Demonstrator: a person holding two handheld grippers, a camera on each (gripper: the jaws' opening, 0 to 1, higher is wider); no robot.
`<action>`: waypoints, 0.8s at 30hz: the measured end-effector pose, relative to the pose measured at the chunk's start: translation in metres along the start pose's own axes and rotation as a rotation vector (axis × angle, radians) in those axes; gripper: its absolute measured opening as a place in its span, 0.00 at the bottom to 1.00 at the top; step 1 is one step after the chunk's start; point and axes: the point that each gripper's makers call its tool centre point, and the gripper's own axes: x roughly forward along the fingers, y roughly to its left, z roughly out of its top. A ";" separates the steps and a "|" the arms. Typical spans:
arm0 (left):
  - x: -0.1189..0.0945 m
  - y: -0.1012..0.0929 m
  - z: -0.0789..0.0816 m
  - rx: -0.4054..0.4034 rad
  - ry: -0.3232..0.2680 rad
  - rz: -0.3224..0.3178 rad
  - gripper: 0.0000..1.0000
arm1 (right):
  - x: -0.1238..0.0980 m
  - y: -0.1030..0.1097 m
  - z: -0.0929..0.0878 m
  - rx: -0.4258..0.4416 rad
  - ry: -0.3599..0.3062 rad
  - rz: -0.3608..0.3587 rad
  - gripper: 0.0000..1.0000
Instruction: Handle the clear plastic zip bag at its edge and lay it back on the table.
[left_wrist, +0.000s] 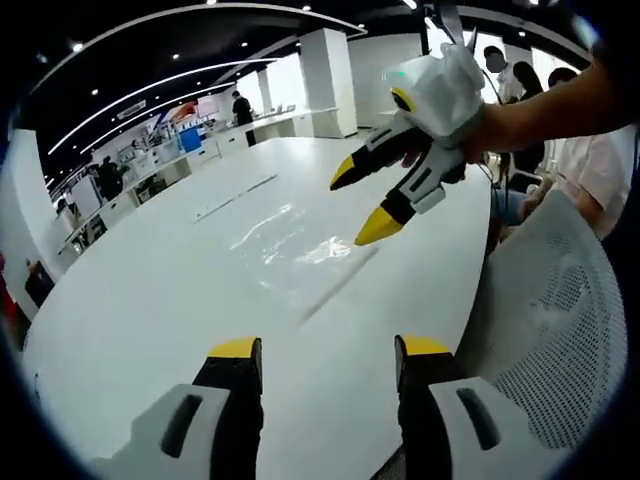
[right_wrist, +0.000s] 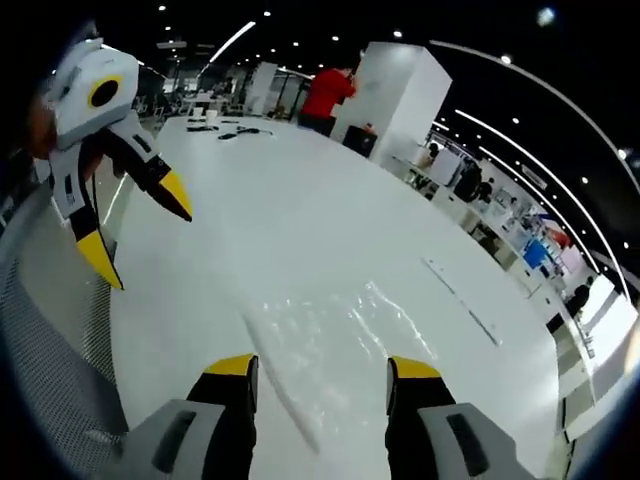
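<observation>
The clear plastic zip bag (left_wrist: 290, 245) lies flat on the white table (left_wrist: 150, 300), glossy and wrinkled, its zip edge running along the near side. In the left gripper view my left gripper (left_wrist: 328, 352) stands open above the table, short of the bag. The right gripper (left_wrist: 362, 205) comes in from the upper right, open, hovering just over the bag's right end. In the right gripper view the bag (right_wrist: 340, 335) lies ahead of my open right gripper (right_wrist: 322, 365), and the left gripper (right_wrist: 145, 235) hangs open at the upper left, above the table edge.
A grey mesh chair back (left_wrist: 560, 320) stands at the table's near edge. Thin flat strips (right_wrist: 455, 290) lie on the table beyond the bag. Small dark items (right_wrist: 235, 130) sit at the far end. A person in red (right_wrist: 325, 95) stands by a white pillar (right_wrist: 400, 90).
</observation>
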 end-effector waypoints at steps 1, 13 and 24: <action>0.000 0.000 0.000 -0.008 0.000 0.001 0.55 | -0.002 0.000 0.001 0.010 -0.007 -0.004 0.52; 0.003 0.002 -0.006 -0.052 -0.004 0.013 0.68 | -0.015 0.010 0.005 0.125 -0.069 -0.016 0.64; -0.004 0.006 -0.009 -0.087 -0.022 0.028 0.80 | -0.035 0.008 0.013 0.225 -0.117 -0.043 0.76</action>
